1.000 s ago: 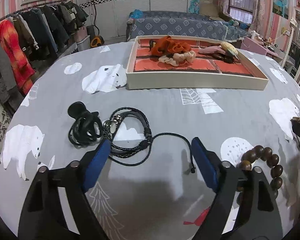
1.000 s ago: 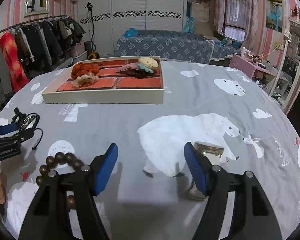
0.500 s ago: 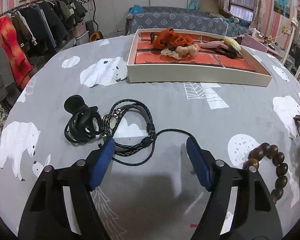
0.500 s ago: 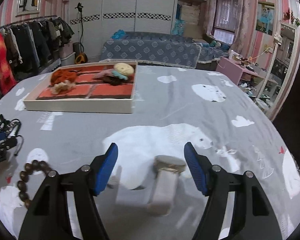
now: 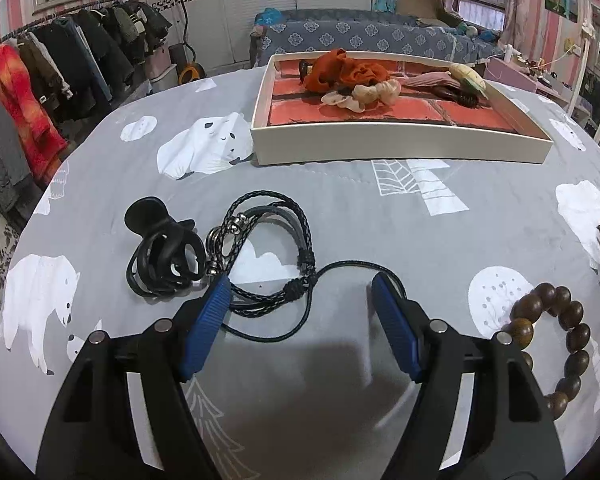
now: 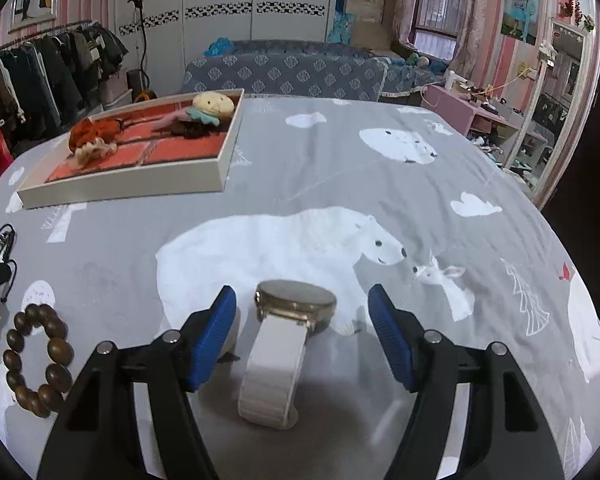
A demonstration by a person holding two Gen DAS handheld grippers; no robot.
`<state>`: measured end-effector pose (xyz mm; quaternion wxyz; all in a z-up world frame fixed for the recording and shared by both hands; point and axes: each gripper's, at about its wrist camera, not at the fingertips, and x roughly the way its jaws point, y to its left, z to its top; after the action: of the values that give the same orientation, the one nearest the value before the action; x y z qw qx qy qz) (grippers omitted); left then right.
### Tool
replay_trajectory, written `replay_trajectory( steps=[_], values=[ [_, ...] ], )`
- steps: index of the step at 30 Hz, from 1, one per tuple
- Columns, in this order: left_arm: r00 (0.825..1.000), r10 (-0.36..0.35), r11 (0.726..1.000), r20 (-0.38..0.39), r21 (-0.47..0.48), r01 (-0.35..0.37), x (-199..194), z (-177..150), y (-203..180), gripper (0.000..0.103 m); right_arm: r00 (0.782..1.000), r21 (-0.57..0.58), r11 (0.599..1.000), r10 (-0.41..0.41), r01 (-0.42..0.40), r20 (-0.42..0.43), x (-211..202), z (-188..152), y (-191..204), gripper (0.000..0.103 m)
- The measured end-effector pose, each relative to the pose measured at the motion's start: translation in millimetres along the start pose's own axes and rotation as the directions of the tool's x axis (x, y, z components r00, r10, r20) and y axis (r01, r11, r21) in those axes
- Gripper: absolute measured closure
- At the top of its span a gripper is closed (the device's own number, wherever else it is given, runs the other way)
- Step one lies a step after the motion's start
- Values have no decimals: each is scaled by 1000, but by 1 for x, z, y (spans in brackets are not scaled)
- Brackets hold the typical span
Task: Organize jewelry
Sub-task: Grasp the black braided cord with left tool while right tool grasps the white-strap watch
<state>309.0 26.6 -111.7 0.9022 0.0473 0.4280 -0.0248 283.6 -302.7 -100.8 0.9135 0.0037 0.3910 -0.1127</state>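
Note:
My left gripper (image 5: 302, 290) is open just above the grey bear-print cloth. Its tips straddle the near end of a black braided cord bracelet (image 5: 268, 256). A black hair claw (image 5: 164, 254) lies left of the cord. A brown wooden bead bracelet (image 5: 556, 340) lies to the right; it also shows in the right wrist view (image 6: 36, 360). My right gripper (image 6: 302, 300) is open with a gold watch on a white strap (image 6: 284, 340) lying between its fingers, not gripped. The cream tray (image 5: 400, 144) with a red brick-pattern liner holds scrunchies and hair clips; it also shows in the right wrist view (image 6: 120, 184).
The table's round edge curves close at left and right. A clothes rack (image 5: 40, 72) stands to the left, a patterned sofa (image 6: 284, 68) behind the table, and a mirror with a pink side table (image 6: 540, 112) to the right.
My right gripper swung right and forward until the watch lay between its fingers. My left gripper eased back slightly from the black cord. Both stayed open.

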Motion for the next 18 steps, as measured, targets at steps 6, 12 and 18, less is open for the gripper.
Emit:
replay_trajectory(
  steps=[6,12,18],
  values=[
    [1000,4,1000,-8,-23,-4,4,2,5,55,1000,-14,1000,-1,1,-18,0,-6,5,41],
    [1000,-3,999,-16,-49,2,8,5,11,65,999,4,1000,13,-13,-39,3,-7,2,60],
    [1000,4,999,-10,-48,-5,8,4,9,69,999,28,999,19,-17,-39,4,-7,-2,65]
  ],
)
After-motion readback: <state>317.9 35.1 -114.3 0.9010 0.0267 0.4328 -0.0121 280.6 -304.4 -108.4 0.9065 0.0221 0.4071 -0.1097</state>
